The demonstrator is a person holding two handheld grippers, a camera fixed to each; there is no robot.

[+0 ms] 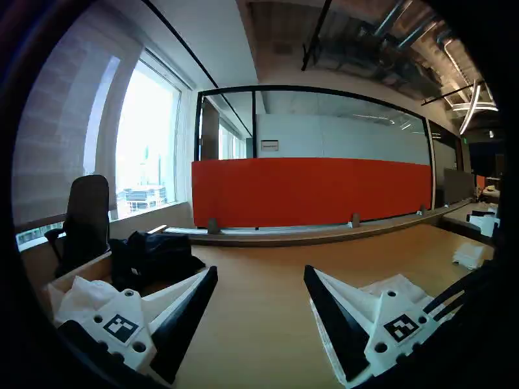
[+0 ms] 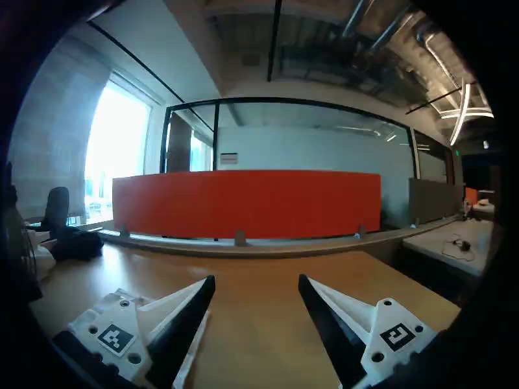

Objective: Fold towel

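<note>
The left gripper (image 1: pixel 259 269) is wide open and holds nothing. Bare wooden table (image 1: pixel 259 337) shows between its fingers. A white towel (image 1: pixel 399 285) lies flat on the table and peeks out just behind the finger on the right of the left gripper view. So little of it shows that I cannot tell which way its long side runs. The right gripper (image 2: pixel 255 278) is wide open too and holds nothing. A black bag (image 1: pixel 152 256) sits near the window.
</note>
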